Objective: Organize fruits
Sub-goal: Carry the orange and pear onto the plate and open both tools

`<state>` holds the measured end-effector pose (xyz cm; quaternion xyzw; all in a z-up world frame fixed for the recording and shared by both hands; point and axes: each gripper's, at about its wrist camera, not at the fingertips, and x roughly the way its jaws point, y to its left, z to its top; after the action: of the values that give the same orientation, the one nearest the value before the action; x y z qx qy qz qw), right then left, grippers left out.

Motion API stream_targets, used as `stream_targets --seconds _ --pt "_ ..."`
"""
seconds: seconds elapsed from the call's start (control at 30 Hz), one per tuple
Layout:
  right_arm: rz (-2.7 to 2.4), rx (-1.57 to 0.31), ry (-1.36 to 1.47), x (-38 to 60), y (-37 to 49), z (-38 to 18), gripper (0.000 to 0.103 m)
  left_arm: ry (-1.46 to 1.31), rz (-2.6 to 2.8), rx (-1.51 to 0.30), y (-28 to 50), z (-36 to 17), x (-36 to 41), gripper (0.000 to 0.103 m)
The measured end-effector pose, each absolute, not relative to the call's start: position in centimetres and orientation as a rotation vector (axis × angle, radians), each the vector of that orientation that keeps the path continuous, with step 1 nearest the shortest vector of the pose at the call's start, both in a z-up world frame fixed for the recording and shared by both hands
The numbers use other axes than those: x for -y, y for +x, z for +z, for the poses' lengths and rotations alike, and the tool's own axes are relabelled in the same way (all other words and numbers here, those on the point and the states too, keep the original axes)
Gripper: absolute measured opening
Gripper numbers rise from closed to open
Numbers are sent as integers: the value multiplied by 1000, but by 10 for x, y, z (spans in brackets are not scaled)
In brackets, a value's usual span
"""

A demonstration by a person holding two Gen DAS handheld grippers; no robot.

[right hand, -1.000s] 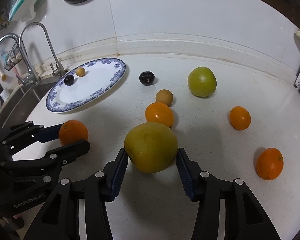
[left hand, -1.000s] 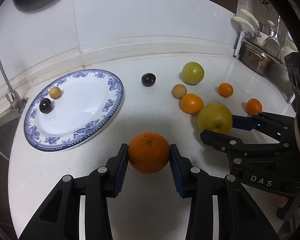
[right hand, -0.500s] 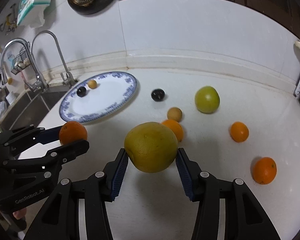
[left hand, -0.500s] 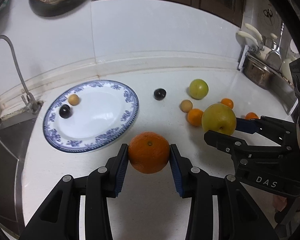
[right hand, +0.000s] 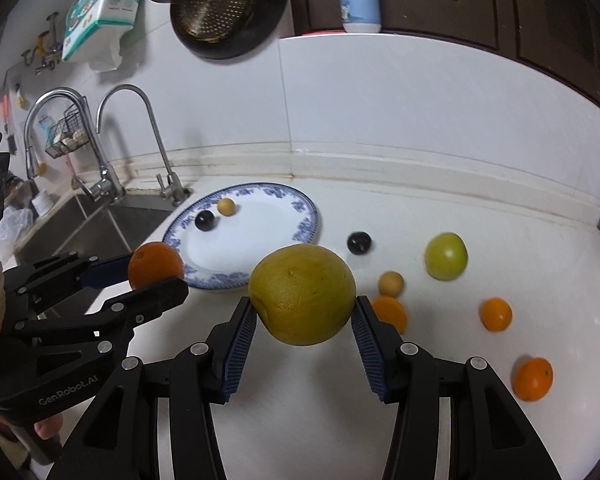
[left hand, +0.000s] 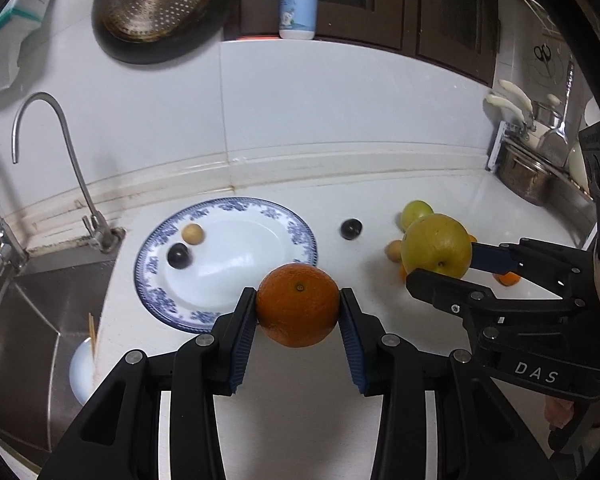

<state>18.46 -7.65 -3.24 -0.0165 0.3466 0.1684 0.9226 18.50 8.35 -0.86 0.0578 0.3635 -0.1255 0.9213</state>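
Left gripper (left hand: 298, 312) pinching an orange (left hand: 298, 305), right gripper (right hand: 303, 316) pinching a yellow-green pomelo (right hand: 302, 305), above blue-rimmed plate (left hand: 300, 232).

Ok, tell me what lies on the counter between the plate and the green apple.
In the right wrist view, one dark plum sits on the counter between the plate and the green apple, touching neither. Otherwise that stretch is bare.

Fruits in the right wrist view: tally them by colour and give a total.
Orange: 4, one in the left tool, three on the counter
Yellow-green: 2, one in the right tool, one on the counter
Dark: 2
Tan: 2
Total: 10
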Motion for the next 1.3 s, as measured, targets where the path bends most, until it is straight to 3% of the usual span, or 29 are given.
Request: stream_targets --seconds 0.53,1.3 --pt "387 -712 -55 29 219 -30 50 130 -220 -726 216 -8 -128 40" --pt "380 -866 -107 -18 296 -83 50 127 -209 -863 284 -68 -165 40"
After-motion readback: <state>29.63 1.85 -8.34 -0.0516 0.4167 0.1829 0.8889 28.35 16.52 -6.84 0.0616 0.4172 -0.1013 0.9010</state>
